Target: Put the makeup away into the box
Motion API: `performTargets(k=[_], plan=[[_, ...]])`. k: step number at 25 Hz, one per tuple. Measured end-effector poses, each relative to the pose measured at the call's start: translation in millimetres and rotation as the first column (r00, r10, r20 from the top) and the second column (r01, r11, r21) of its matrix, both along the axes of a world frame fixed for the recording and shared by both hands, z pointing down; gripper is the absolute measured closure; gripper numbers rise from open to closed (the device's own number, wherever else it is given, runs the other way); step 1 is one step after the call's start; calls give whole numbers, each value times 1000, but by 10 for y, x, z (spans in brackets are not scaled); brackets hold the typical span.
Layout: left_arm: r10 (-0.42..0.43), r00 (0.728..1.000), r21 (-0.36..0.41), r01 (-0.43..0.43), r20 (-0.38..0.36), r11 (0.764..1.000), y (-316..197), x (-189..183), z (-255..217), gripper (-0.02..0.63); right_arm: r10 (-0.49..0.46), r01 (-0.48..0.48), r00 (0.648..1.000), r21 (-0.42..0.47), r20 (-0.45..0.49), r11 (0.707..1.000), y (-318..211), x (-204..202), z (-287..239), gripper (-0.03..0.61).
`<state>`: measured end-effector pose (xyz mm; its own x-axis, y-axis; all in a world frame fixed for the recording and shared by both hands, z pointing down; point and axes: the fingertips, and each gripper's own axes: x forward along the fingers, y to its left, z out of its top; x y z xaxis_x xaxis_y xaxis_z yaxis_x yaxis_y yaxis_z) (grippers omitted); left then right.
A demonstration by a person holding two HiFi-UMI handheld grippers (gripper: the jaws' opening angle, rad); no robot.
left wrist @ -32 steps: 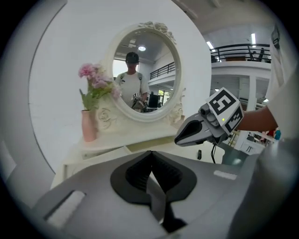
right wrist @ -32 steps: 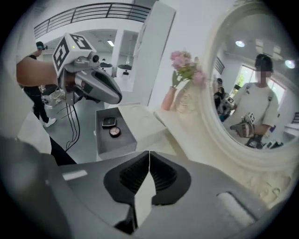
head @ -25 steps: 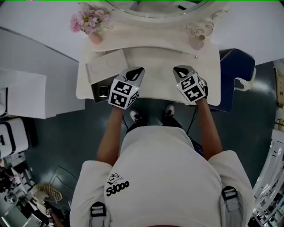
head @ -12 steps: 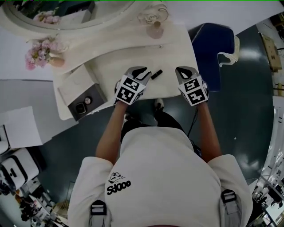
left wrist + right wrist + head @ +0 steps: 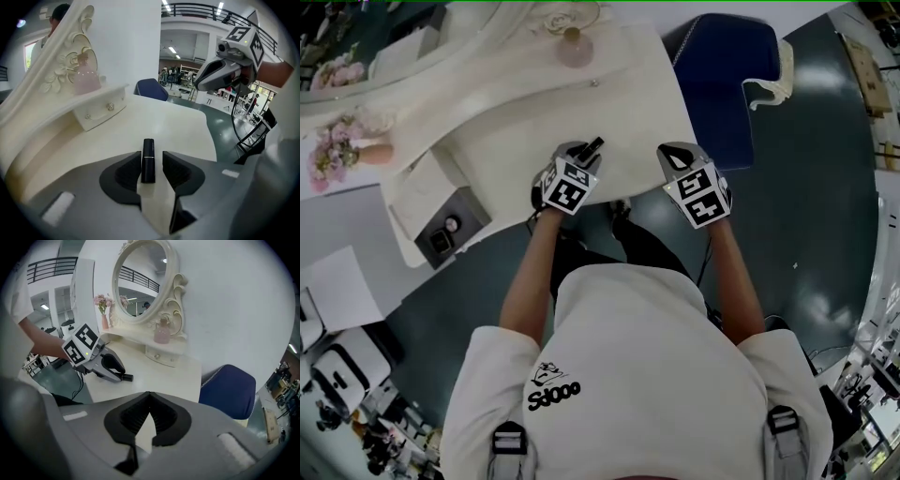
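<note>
A black lipstick [image 5: 148,159] lies on the cream dressing table [image 5: 628,103] near its front edge. My left gripper [image 5: 152,161] is lowered over it with jaws opening; the tube lies between the pads, unpressed. In the head view the lipstick [image 5: 592,146] pokes out past the left gripper [image 5: 579,154]. My right gripper [image 5: 667,153] hovers shut and empty over the table's right front corner, its jaws [image 5: 149,395] meeting. The dark open box [image 5: 448,227] sits at the table's left end, far from both grippers.
A pink bottle [image 5: 575,47] stands on the raised shelf below the oval mirror [image 5: 140,280]. Pink flowers [image 5: 337,150] are at the far left. A blue chair [image 5: 727,75] stands right of the table. The person's legs and feet are below the table's front edge.
The head view has swung, shifting the table left. Both grippers moved toward the table's right front. The left gripper came down over the lipstick and its jaws opened around it.
</note>
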<state>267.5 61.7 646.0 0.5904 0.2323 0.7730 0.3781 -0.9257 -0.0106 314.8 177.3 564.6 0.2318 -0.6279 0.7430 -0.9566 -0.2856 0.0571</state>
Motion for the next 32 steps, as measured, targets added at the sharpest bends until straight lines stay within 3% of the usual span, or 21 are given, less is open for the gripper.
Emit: performTargets(k=[5, 13, 21, 27, 32], plan=[[-28, 999, 31, 27, 17, 999, 3, 50, 108, 475, -11, 11, 999, -5, 30, 1000, 106, -57, 104, 575], [-59, 998, 17, 59, 14, 998, -10, 34, 122, 494, -55, 54, 998, 19, 44, 998, 53, -118, 89, 575], [-164, 985, -19, 163, -46, 986, -208, -228, -306, 495, -151, 150, 988, 87, 10, 985, -397, -141, -180, 575], [-309, 943, 14, 313, -122, 950, -749, -691, -804, 495, -287, 284, 958, 143, -4, 948, -1046, -432, -396, 575], [-457, 873, 45, 470, -169, 882, -1302, -1237, -1131, 495, -410, 403, 912, 182, -1, 897, -1629, -856, -519, 575]])
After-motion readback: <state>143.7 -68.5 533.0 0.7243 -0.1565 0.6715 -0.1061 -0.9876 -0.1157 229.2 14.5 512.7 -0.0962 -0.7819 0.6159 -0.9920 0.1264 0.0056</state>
